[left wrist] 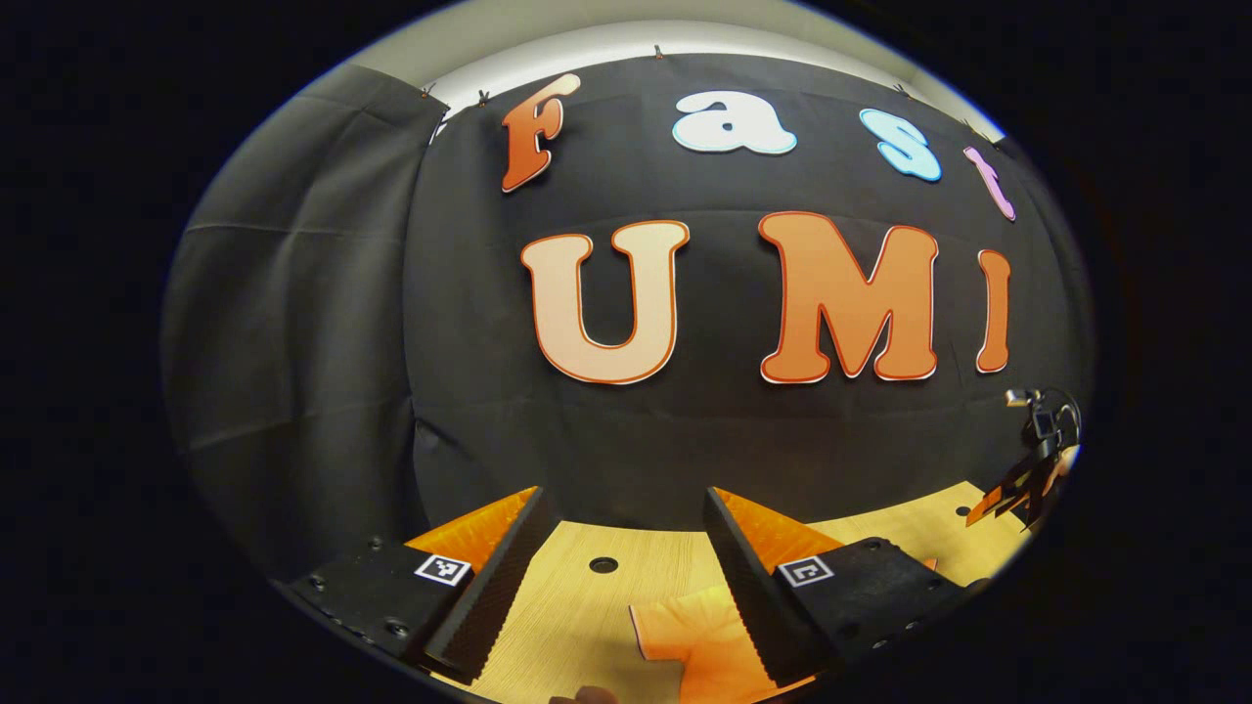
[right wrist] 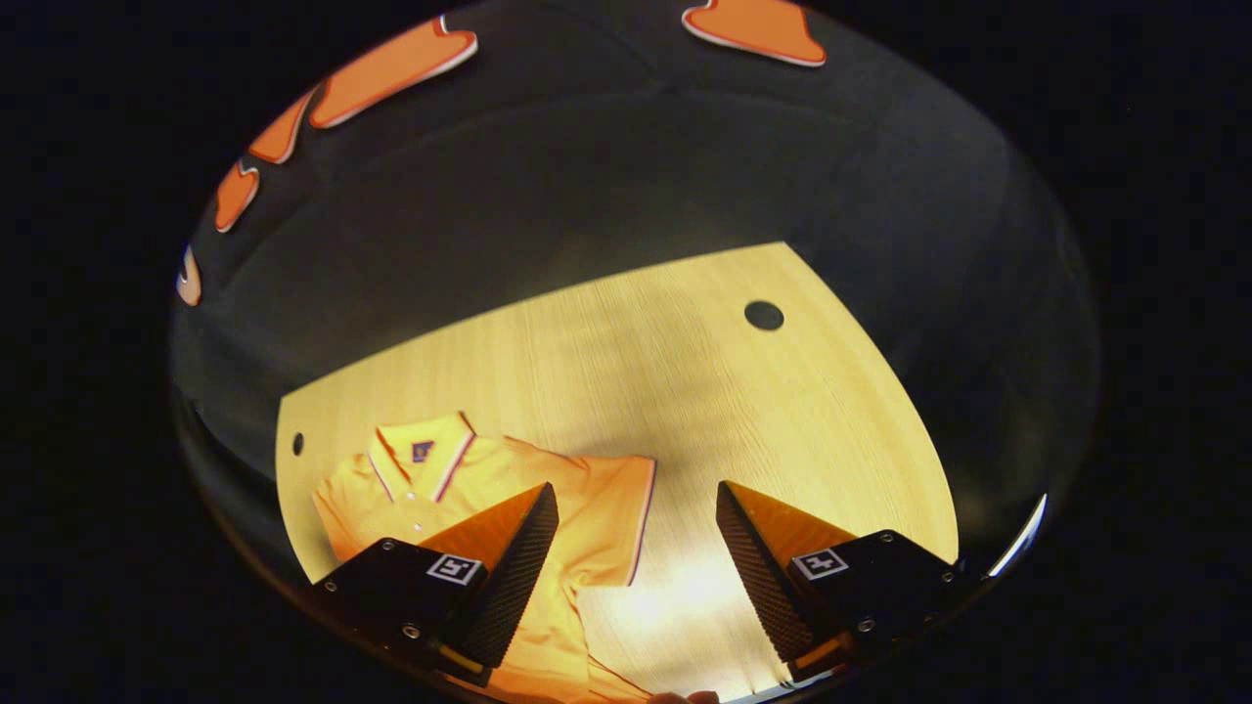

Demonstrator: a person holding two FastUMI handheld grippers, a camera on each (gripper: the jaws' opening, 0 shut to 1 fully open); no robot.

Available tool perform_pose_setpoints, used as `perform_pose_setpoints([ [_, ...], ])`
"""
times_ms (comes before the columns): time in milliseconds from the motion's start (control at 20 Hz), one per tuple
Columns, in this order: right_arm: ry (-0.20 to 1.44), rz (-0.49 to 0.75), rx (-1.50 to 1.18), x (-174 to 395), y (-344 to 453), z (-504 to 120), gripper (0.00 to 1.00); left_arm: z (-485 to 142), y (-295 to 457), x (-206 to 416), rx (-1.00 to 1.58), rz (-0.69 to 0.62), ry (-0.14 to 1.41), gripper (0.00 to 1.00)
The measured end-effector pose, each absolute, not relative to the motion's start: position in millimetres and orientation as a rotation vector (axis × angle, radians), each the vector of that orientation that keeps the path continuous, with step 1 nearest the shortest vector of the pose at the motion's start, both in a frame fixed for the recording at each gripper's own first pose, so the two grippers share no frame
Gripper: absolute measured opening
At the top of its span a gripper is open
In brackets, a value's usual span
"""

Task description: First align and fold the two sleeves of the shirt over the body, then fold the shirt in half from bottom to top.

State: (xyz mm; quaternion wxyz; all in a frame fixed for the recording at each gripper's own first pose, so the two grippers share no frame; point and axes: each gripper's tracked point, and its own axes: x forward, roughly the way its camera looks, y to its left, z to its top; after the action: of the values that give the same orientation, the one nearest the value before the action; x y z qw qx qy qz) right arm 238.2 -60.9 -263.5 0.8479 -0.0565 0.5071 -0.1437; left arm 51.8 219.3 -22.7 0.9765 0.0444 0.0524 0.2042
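An orange polo shirt (right wrist: pixel 440 484) with white-edged collar and sleeve trim lies flat on the wooden table (right wrist: pixel 685 372), collar toward the far wall. Its sleeve (right wrist: pixel 611 518) spreads out between my right gripper's fingers. My right gripper (right wrist: pixel 636 489) hovers above that sleeve, open, holding nothing. In the left gripper view, one sleeve of the shirt (left wrist: pixel 699 645) lies low between the fingers, partly under the right-hand finger. My left gripper (left wrist: pixel 622 494) is open and empty above the table (left wrist: pixel 587 606). The right gripper (left wrist: pixel 1032 474) shows small at the far right edge.
Black cloth walls close the booth behind and beside the table. The tabletop has round holes (right wrist: pixel 763 315) (left wrist: pixel 603 564); a smaller hole (right wrist: pixel 297 444) sits near the shirt's collar. Bare wood stretches right of the shirt.
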Motion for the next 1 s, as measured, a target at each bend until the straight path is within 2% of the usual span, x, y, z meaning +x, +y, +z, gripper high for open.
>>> perform_pose_setpoints([
  [350, 1.280, -0.383, -0.121, 213.5, -90.7, -351.1, 1.00, -42.4, 221.8, 50.7, 0.075, 0.406, 0.150, 0.98],
  [650, 1.319, -0.405, -0.173, 212.8, -100.3, -378.5, 1.00, -58.1, 220.3, 48.3, 0.073, 0.399, 0.203, 0.98],
  [700, 1.328, -0.402, -0.174, 212.8, -99.4, -381.5, 0.92, -60.1, 219.5, 48.7, 0.068, 0.396, 0.208, 0.98],
  [750, 1.336, -0.398, -0.169, 213.2, -97.6, -384.3, 0.93, -62.1, 218.9, 47.2, 0.068, 0.395, 0.212, 0.98],
  [800, 1.334, -0.395, -0.165, 214.5, -95.1, -388.5, 1.00, -63.0, 218.9, 46.7, 0.070, 0.396, 0.216, 0.98],
  [850, 1.335, -0.386, -0.159, 214.3, -92.6, -393.0, 1.00, -63.7, 219.9, 45.6, 0.074, 0.397, 0.218, 0.98],
  [950, 1.327, -0.372, -0.145, 218.7, -88.1, -395.4, 0.96, -64.9, 221.6, 45.0, 0.079, 0.398, 0.221, 0.98],
  [1000, 1.323, -0.353, -0.130, 220.4, -84.8, -396.7, 0.91, -65.2, 222.8, 45.1, 0.077, 0.399, 0.223, 0.98],
])
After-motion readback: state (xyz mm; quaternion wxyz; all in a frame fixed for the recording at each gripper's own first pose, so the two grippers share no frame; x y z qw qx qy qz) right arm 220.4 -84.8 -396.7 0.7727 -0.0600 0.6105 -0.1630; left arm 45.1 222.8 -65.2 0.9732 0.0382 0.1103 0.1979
